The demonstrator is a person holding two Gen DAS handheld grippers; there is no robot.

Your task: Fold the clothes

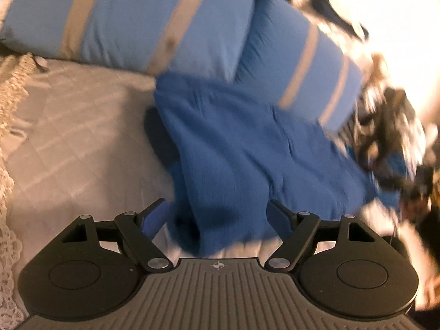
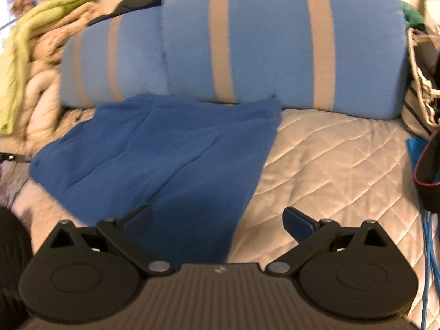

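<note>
A blue garment [image 2: 165, 151] of soft, faintly ribbed knit lies spread on a bed covered by a pale quilted bedspread [image 2: 330, 170] stitched in diamonds. In the right wrist view its long axis runs from the near edge of the bed away toward the far left, and its far edge touches two light-blue pillows [image 2: 261, 46] crossed by beige stripes. The cloth is loosely creased, not flat. The left gripper [image 1: 218, 214] hovers over the garment's near end, jaws wide apart and nothing between them. The right gripper [image 2: 218, 217] is likewise spread wide and empty, its left finger above the blue cloth, its right above the bedspread. Crumpled cream and green laundry [image 2: 35, 63] is heaped at the far left.
</note>
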